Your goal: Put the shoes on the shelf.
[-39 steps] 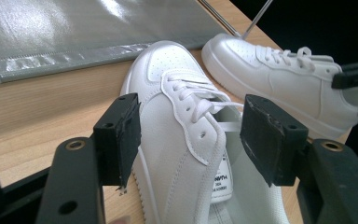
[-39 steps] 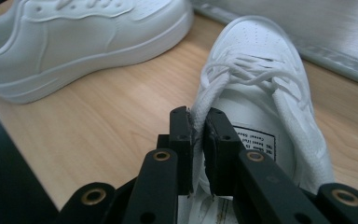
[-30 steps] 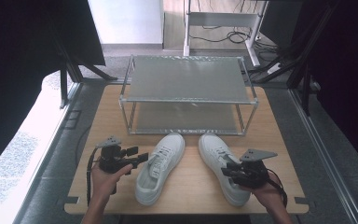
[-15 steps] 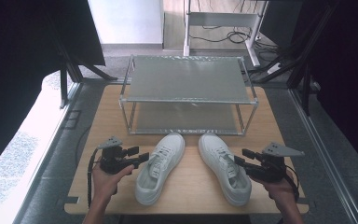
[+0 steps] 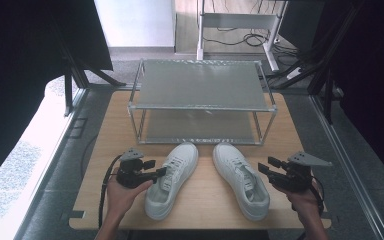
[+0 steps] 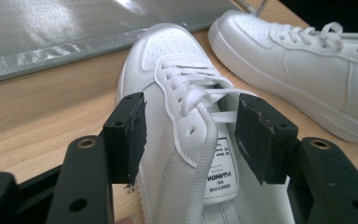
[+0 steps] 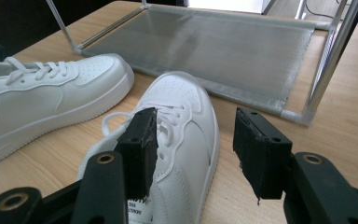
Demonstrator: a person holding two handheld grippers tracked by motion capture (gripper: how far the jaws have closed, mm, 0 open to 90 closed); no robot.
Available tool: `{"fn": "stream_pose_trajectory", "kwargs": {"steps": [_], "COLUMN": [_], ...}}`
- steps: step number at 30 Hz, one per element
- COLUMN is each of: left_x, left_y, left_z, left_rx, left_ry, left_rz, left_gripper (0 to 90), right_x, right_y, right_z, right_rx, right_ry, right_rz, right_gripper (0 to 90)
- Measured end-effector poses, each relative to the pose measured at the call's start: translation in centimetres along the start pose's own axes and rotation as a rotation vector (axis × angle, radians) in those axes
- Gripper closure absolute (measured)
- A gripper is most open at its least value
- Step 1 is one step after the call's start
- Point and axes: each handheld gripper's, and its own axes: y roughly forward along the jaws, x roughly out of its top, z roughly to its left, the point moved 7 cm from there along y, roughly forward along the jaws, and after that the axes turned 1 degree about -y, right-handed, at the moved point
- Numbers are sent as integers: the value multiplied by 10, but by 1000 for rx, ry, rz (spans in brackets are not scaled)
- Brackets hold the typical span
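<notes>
Fingers of the left gripper, just closing, straddle the left sneaker's collar unpressed; right gripper, just opening, holds nothing beside the right sneaker.

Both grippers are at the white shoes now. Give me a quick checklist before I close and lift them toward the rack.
1. Left gripper straddles the left shoe's collar wall, jaws just closing, pads not pressing yet: ok.
2. Right gripper lined up on the right shoe: not ok; jaws just opened, one pad is over the shoe, the other over bare table.
3. Shoes apart from each other: ok.
4. Rack shelves free: ok.
5. Loose lace clear of the pads: cannot tell.
</notes>
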Motion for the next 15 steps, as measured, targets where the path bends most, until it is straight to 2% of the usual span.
{"fn": "stream_pose_trajectory", "kwargs": {"steps": [5,8,9,10,12,15], "left_x": [-4,-7,-7,-8,-9,-10], "left_y": [6,8,8,8,8,10], "left_z": [0,1,1,2,2,0], "left_rx": [37,78,78,100,97,118], "left_ry": [25,48,48,59,61,78], "left_rz": [41,73,73,86,91,108], "left_gripper": [470,499,511,516,527,545], "right_x": [-4,-5,-5,-5,-6,-7], "right_y": [4,4,4,5,4,6], "right_z": [-2,-1,0,0,-1,-2], "right_rx": [-5,-3,-3,-4,-6,-12], "right_ry": [10,7,6,7,6,12], "right_rz": [15,21,22,19,24,24], "right_gripper": [499,498,497,497,496,497]}}
